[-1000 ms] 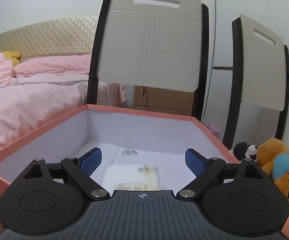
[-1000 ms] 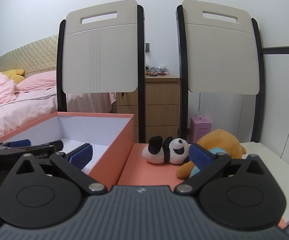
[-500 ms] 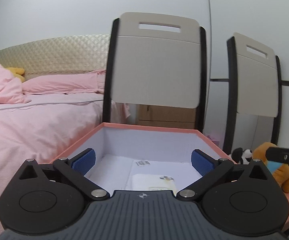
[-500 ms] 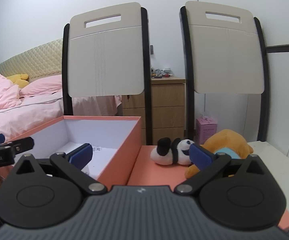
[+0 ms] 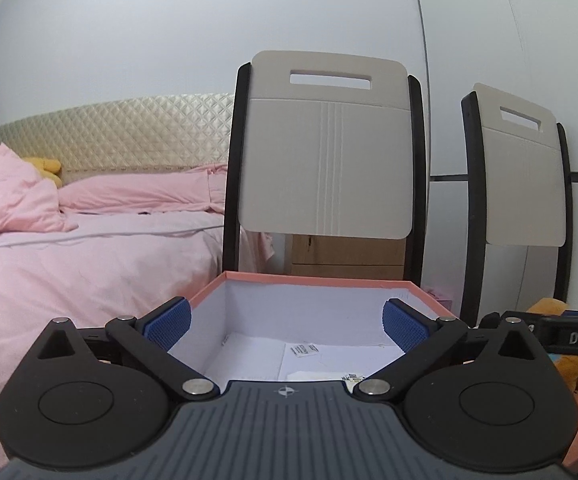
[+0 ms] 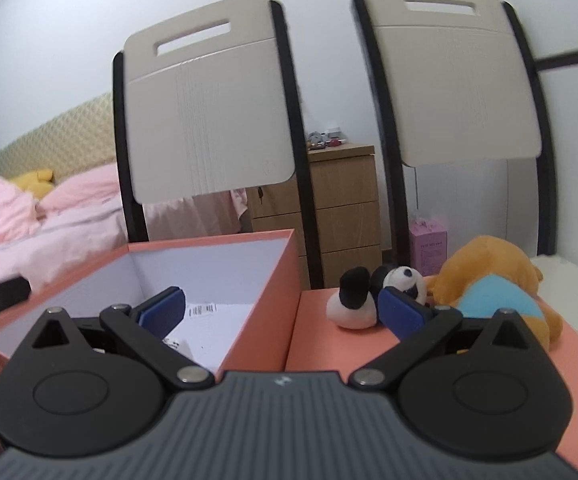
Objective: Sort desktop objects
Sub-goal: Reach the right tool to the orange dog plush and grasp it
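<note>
A salmon-pink open box with white inner walls holds a white packet with printed labels on its floor; the box also shows in the right wrist view. My left gripper is open and empty, held above the box's near edge. My right gripper is open and empty, over the box's right wall. A black-and-white panda plush and an orange dog plush with a blue shirt lie on the flat pink lid right of the box.
Two chair backs stand behind the box. A wooden drawer unit and a small pink carton are farther back. A bed with pink bedding lies to the left. The right gripper's finger shows in the left wrist view.
My left gripper has risen and drawn back from inside the box, leaving the white packet on the box floor. My right gripper has tilted and shifted slightly towards the plush toys.
</note>
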Motion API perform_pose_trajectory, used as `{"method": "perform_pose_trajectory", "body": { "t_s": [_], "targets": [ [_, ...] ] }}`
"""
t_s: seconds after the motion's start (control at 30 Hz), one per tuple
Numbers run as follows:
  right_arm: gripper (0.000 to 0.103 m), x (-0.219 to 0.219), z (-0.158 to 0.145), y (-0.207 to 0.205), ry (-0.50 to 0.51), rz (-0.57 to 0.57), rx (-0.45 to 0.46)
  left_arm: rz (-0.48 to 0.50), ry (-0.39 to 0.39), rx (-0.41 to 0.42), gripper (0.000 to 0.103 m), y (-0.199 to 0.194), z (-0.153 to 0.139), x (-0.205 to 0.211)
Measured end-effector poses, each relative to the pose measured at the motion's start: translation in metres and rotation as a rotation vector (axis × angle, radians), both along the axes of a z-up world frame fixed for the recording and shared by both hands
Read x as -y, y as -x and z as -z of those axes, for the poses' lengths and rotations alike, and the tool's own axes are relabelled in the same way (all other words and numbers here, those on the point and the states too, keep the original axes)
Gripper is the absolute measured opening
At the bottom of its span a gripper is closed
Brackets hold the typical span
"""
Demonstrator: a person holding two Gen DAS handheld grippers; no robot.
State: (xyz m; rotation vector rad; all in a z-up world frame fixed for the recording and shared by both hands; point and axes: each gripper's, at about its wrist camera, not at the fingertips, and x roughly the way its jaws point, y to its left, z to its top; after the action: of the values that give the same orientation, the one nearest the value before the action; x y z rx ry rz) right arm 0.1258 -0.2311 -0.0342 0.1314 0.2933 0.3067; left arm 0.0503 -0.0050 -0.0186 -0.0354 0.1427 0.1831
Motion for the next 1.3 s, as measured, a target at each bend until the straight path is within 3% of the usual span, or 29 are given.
{"method": "perform_pose_trajectory", "body": {
  "t_s": [0.17, 0.4, 0.63, 1.03, 1.3],
  "targets": [
    [0.103, -0.003, 0.002, -0.002, -0.002, 0.016, 0.009, 0.005, 0.019, -0.016, 0.103, -0.004, -0.001, 0.0],
    [0.103, 0.01, 0.004, -0.002, -0.081, 0.095, -0.003, 0.011, 0.01, -0.043, 0.103, -0.009, 0.001, 0.006],
    [0.103, 0.015, 0.0, 0.006, -0.016, 0.106, 0.001, 0.009, -0.009, -0.033, 0.103, -0.007, -0.004, 0.011],
    [0.103, 0.036, -0.011, 0.028, -0.014, 0.091, 0.04, 0.011, -0.012, -0.034, 0.103, -0.003, -0.005, 0.019],
    [0.103, 0.044, -0.015, 0.03, 0.072, 0.118, 0.128, -0.001, -0.008, -0.041, 0.103, -0.003, -0.002, 0.019]
  ]
}}
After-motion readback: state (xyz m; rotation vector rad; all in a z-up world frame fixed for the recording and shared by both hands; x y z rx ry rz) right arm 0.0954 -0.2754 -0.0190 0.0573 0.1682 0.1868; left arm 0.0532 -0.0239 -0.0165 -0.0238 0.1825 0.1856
